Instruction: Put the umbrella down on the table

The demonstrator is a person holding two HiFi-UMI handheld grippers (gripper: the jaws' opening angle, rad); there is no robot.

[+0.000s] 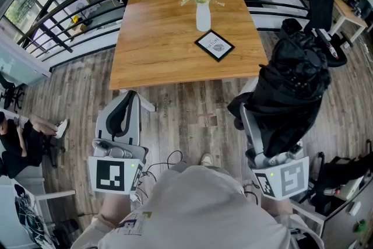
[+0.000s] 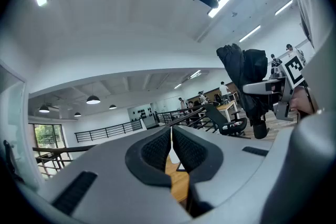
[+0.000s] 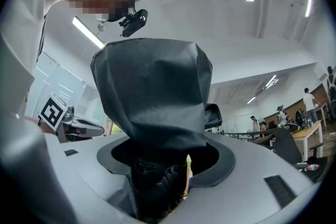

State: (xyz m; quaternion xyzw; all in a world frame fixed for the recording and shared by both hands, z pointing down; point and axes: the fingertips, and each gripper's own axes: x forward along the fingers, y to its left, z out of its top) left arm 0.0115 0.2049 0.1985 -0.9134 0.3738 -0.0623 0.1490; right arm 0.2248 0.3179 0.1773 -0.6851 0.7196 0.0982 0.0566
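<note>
A black folded umbrella (image 1: 291, 87) stands bunched and upright in my right gripper (image 1: 249, 125), above the wooden floor and short of the table's near right corner. In the right gripper view its fabric (image 3: 155, 97) fills the space between the jaws, and the right gripper (image 3: 163, 165) is shut on it. My left gripper (image 1: 124, 114) is held level at the left, its pads (image 2: 157, 152) pressed together with nothing between them. The left gripper view also shows the umbrella (image 2: 244, 71) off to the right. The wooden table (image 1: 163, 49) lies ahead.
On the table stand a white vase of flowers (image 1: 203, 14) and a dark framed card (image 1: 214, 45). A black railing (image 1: 76, 9) curves behind it. An office chair (image 1: 323, 3) is at the far right, a seated person (image 1: 23, 140) at the left edge.
</note>
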